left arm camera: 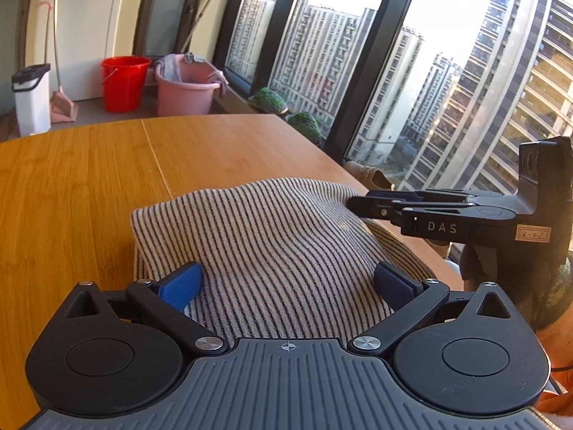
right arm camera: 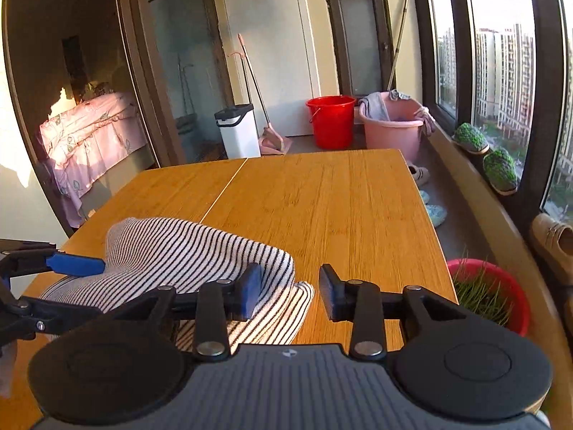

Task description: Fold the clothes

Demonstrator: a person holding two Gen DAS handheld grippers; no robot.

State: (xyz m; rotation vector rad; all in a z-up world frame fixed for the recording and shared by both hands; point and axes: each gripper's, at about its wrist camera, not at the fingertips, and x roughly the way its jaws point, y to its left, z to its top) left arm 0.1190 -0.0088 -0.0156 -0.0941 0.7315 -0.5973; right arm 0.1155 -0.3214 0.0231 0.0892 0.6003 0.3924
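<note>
Hovering low, the left gripper (left arm camera: 286, 281) has its blue pads spread wide either side of a striped garment (left arm camera: 272, 236), gripping nothing. The right gripper (right arm camera: 290, 292) is also parted, empty, its left pad right at the cloth's edge, maybe touching, hard to say. The garment sits bunched in a compact hump on the tabletop (right arm camera: 322, 193), near its front edge. That could be a finished fold just let go or a fold midway. Only readable writing: "DAS" on the right gripper's arm; the sticker beside it is too blurry.
</note>
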